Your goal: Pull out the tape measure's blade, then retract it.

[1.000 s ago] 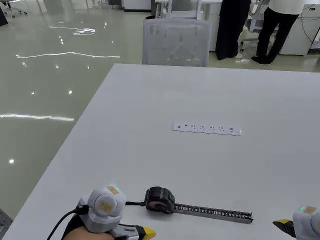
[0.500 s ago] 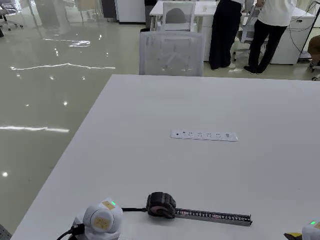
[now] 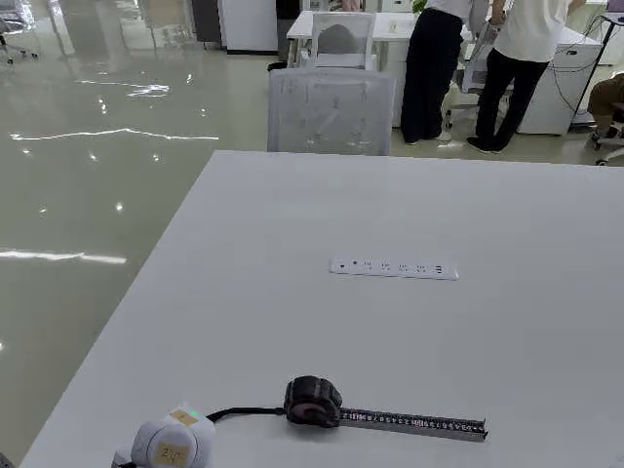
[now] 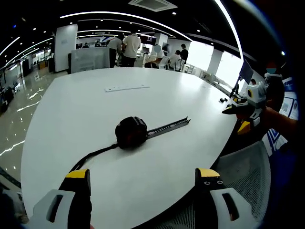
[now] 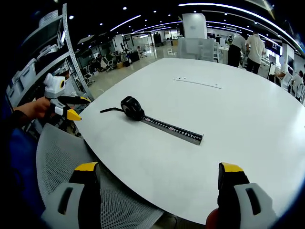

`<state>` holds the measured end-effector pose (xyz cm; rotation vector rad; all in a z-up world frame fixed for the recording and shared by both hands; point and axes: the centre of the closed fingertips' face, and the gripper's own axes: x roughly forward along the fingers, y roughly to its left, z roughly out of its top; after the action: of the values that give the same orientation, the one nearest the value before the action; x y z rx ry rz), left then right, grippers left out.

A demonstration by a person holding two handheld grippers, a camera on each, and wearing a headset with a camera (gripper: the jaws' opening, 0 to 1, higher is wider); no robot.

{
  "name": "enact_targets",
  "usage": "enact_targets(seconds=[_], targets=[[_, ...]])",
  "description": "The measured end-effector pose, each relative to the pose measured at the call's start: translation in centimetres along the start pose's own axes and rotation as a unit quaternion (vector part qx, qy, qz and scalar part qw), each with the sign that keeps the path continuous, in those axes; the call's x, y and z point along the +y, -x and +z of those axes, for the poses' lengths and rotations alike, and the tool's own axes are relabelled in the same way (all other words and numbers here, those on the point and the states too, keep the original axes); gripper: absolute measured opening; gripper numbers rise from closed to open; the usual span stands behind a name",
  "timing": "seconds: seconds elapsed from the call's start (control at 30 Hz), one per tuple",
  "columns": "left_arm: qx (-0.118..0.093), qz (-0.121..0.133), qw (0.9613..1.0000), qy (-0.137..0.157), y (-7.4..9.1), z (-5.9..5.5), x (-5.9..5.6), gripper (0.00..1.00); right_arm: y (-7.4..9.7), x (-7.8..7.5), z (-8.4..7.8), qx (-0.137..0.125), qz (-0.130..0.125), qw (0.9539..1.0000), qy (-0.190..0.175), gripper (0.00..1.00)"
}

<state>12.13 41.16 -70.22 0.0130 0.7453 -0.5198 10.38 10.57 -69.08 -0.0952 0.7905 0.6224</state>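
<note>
A black tape measure (image 3: 312, 401) lies near the front edge of the white table (image 3: 390, 195). Its blade (image 3: 409, 422) is out and lies flat to the right, and a black strap (image 3: 239, 412) trails to the left. My left gripper (image 4: 143, 175) is open and empty, back from the table edge, with the tape measure (image 4: 131, 132) ahead of it. My right gripper (image 5: 159, 168) is open and empty too, off the table edge, facing the case (image 5: 132, 107) and the blade (image 5: 174, 130). Neither gripper touches the tape measure.
A white power strip (image 3: 393, 268) lies mid-table. A grey mesh chair (image 3: 330, 110) stands at the far edge, with people (image 3: 434, 58) at desks behind it. Mesh chair backs (image 5: 71, 167) sit below the table's edge near both grippers.
Both grippers have drawn back toward the person and sunk lower in the head view. The head camera has tilted up a little. The tape measure and its blade lie as before.
</note>
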Motion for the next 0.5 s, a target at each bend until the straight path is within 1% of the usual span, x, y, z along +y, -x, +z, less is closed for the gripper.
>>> enact_targets(seconds=[0.2, 0.27, 0.37, 0.4, 0.47, 0.5], targets=[[-0.003, 0.007, 0.9999, 0.011, 1.3, 0.0, -0.1, 0.89, 1.6, 0.2, -0.1, 0.008, -0.007, 0.9999, -0.004, 1.0], [0.003, 0.011, 0.9998, 0.016, 1.8, -0.2, -0.2, 0.9, 2.0, 0.4, -0.1, 0.009, -0.007, 0.9999, -0.001, 1.0], [0.003, 0.025, 0.9993, 0.027, 2.3, -0.4, 0.1, 0.93, 2.6, 0.8, -0.1, 0.013, -0.004, 0.9999, 0.005, 1.0], [0.002, 0.025, 0.9992, 0.03, 2.5, -0.4, 0.0, 0.94, 2.8, 1.0, 0.0, 0.013, 0.0, 0.9999, 0.007, 1.0], [0.007, 0.029, 0.9987, 0.041, 2.8, -0.6, -0.1, 0.98, 3.2, 1.3, 0.4, 0.009, 0.001, 0.9999, 0.013, 1.0], [0.007, 0.03, 0.9986, 0.042, 3.0, -0.6, -0.2, 1.0, 3.4, 1.4, 0.5, 0.007, 0.003, 0.9999, 0.014, 1.0]])
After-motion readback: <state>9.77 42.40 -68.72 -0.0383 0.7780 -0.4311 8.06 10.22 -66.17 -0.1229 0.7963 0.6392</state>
